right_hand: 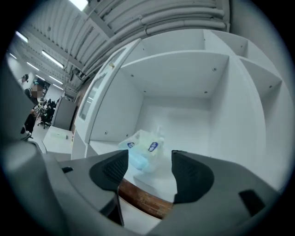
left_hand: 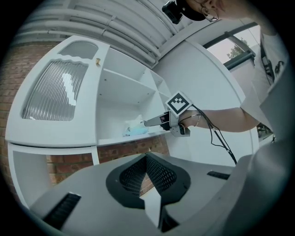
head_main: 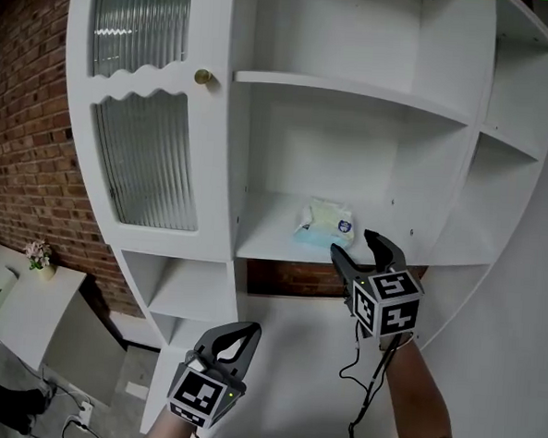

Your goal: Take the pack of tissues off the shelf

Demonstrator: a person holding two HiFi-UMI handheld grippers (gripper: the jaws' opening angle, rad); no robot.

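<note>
Okay, one white shelf unit (head_main: 356,84) with open bays. One ribbed-glass door (head_main: 148,159) sits at its 10 o'clock. Two grippers: the right gripper (head_main: 357,246) is level in front of the middle shelf, jaws spread wide with nothing between the pads. The left gripper (head_main: 234,336) hangs lower, at the right one's 7 o'clock, jaws clenched together and empty. One pack of tissues (head_main: 325,222) lies on the middle shelf, just beyond the right gripper's tips at 11 o'clock, ungrasped. One brass knob (head_main: 203,76) is on the door frame.

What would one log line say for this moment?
right tool: open, empty, facing tissue pack | pack: on shelf, untouched | left tool: shut, empty
</note>
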